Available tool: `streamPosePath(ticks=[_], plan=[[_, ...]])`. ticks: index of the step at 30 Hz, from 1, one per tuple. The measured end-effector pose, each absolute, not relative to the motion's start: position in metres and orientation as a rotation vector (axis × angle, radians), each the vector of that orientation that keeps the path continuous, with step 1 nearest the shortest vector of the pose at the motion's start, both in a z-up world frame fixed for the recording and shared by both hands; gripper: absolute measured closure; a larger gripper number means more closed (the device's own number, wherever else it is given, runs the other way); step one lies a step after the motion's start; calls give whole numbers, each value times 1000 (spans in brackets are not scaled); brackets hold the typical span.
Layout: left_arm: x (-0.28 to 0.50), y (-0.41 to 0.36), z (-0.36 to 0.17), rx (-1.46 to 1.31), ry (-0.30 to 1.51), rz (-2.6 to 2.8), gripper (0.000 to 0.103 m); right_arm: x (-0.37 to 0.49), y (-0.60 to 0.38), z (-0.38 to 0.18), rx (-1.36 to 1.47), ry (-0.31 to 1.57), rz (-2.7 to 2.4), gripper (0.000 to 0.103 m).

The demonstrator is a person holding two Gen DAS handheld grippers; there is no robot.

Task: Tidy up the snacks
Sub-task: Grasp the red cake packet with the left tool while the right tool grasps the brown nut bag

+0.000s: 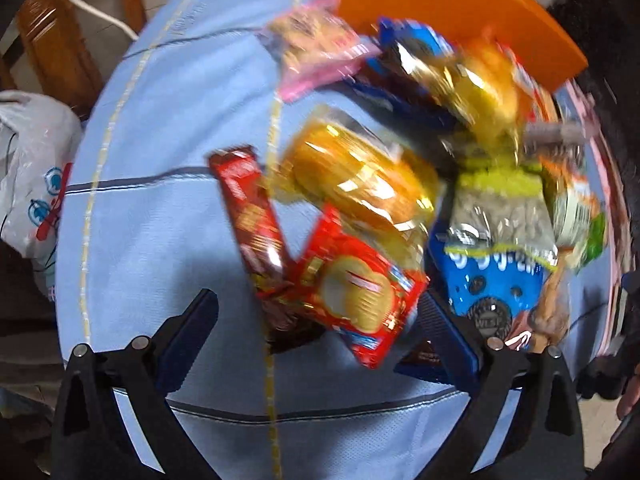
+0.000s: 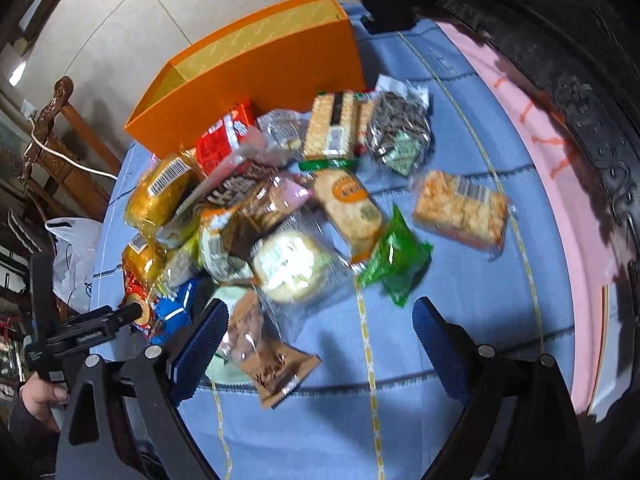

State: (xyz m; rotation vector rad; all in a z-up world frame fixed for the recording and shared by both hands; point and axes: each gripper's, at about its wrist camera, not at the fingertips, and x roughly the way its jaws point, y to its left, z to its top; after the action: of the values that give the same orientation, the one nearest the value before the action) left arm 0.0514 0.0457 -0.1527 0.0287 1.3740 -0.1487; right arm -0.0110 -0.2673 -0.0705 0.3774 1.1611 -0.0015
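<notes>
A pile of several snack packets lies on a blue tablecloth (image 1: 160,208). In the left wrist view my left gripper (image 1: 320,320) is open above a red biscuit packet (image 1: 356,300), with a long red bar (image 1: 250,220), a golden cake packet (image 1: 360,184) and a blue cookie bag (image 1: 492,288) close by. In the right wrist view my right gripper (image 2: 320,320) is open over the cloth, next to a brown packet (image 2: 268,356), a clear bun packet (image 2: 292,268) and a green packet (image 2: 396,264). An orange box (image 2: 256,76) stands open behind the pile; it also shows in the left wrist view (image 1: 460,12).
A rice cracker packet (image 2: 460,208) lies apart on the right. A pink strip (image 2: 532,152) borders the cloth beside dark carved furniture (image 2: 560,40). A white plastic bag (image 1: 32,184) and a wooden chair (image 1: 56,40) stand left of the table.
</notes>
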Motion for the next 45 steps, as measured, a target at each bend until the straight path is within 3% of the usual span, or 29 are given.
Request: streamPosePath(ticks=[1, 2, 6, 8, 9, 10, 19, 21, 22, 26, 28, 34, 35, 37, 39, 41, 43, 45], plan=[[49, 40, -155, 42, 1370, -165, 23, -13, -268, -72, 381, 1165, -6, 9], [46, 35, -157, 75, 1364, -162, 27, -15, -269, -73, 382, 1169, -8, 9], [37, 13, -161, 243, 1291, -165, 32, -19, -269, -78, 379, 1181, -11, 9], [33, 6, -161, 305, 1266, -172, 43, -18, -267, -81, 368, 1194, -8, 9], [32, 3, -157, 324, 1250, -170, 65, -18, -267, -82, 363, 1201, -7, 9], [31, 1, -155, 310, 1258, -186, 76, -17, -267, -84, 354, 1211, -6, 9], [37, 33, -147, 95, 1314, -223, 80, -18, -186, -107, -49, 1238, 272, 12], [39, 35, -148, 97, 1311, -228, 80, -12, -175, -121, -67, 1267, 297, 25], [40, 36, -148, 100, 1307, -229, 79, -9, -169, -131, -99, 1296, 313, 54], [46, 44, -151, 112, 1308, -234, 73, -8, -163, -130, -119, 1333, 354, 70], [55, 34, -152, 113, 1314, -239, 66, -10, -171, -119, -49, 1335, 377, 71], [59, 28, -150, 83, 1324, -232, 63, -14, -211, -87, 131, 1320, 385, 72], [62, 26, -150, 87, 1322, -230, 60, -15, -215, -84, 148, 1315, 380, 72], [64, 19, -152, 128, 1314, -224, 36, -14, -222, -82, 161, 1313, 374, 72], [64, 6, -157, 193, 1302, -218, 34, -12, -224, -80, 163, 1313, 366, 72], [63, -3, -159, 256, 1266, -218, 36, -9, -221, -78, 164, 1316, 370, 72], [63, -8, -158, 337, 1233, -172, 61, -7, -215, -79, 158, 1316, 379, 72], [67, -2, -154, 308, 1252, -181, 68, -8, -208, -84, 156, 1312, 390, 72]])
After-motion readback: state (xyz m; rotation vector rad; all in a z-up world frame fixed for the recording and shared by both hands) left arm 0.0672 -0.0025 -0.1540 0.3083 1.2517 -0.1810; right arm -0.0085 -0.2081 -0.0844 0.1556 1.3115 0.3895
